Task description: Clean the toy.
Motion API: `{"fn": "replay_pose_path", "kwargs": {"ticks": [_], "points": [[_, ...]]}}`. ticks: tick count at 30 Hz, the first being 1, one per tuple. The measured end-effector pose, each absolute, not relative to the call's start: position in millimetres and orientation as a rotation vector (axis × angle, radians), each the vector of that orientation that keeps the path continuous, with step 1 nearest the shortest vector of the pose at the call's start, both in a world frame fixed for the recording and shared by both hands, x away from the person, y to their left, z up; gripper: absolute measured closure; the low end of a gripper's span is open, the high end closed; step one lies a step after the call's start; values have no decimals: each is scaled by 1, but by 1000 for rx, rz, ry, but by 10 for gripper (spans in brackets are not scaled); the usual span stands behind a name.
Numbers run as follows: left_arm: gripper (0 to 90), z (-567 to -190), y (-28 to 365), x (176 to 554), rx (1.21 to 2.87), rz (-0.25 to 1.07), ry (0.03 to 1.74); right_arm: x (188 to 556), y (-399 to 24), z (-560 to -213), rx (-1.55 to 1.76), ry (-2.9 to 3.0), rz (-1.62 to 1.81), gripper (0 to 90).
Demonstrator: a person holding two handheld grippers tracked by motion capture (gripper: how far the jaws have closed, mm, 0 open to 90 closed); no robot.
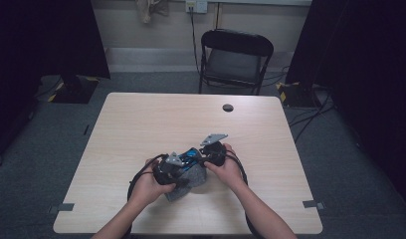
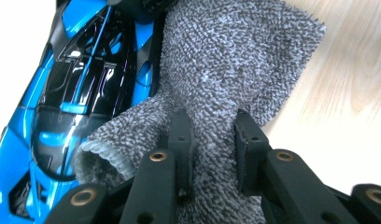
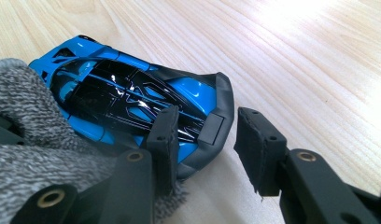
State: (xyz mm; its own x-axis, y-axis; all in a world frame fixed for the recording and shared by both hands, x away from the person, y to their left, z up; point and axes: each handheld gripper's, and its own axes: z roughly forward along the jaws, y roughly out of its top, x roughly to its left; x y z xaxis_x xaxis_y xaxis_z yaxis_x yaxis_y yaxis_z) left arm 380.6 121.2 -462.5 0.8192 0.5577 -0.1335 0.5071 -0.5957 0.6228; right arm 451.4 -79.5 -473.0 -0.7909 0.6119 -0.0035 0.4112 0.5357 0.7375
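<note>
Nearest the person, both forearms come in from the table's near edge and meet over the work. The left gripper [image 2: 209, 140] has its black jaws pinched on a bunched fold of the grey speckled terry cloth [image 2: 235, 60]; the fabric bulges up between and around the pads, so the hold looks firm (probably so the cloth can be dragged or rubbed over the toy). In the high view this left gripper [image 1: 171, 167] sits on the cloth [image 1: 186, 186], which lies rumpled on the table near the near edge, slightly left of centre.

Just beyond, the glossy blue and black toy sports car [image 3: 132, 100] lies partly under or against the cloth, roof up, one end poking out bare. The right gripper [image 3: 205, 140] has its jaws partly spread around the car's dark rear wing: one pad rests against the car's body, the other stands off it over bare wood. So it reads as a loose steadying brace, not a clamp, likely to stop the car sliding while the cloth works on it. In the high view the right gripper [image 1: 213, 149] sits just right of the car [image 1: 191, 155].

Farther out, the light wood-grain table [image 1: 156, 119] carries a small dark round cap [image 1: 228, 107]. Behind stands a black folding chair [image 1: 236, 59].
</note>
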Motion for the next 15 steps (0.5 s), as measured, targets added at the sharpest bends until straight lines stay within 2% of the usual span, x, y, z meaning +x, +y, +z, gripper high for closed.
{"fn": "replay_pose_path", "kwargs": {"ticks": [15], "points": [[724,-461,146,367,2333,80,807,451,-79,-473,856,2516,1100,598]]}}
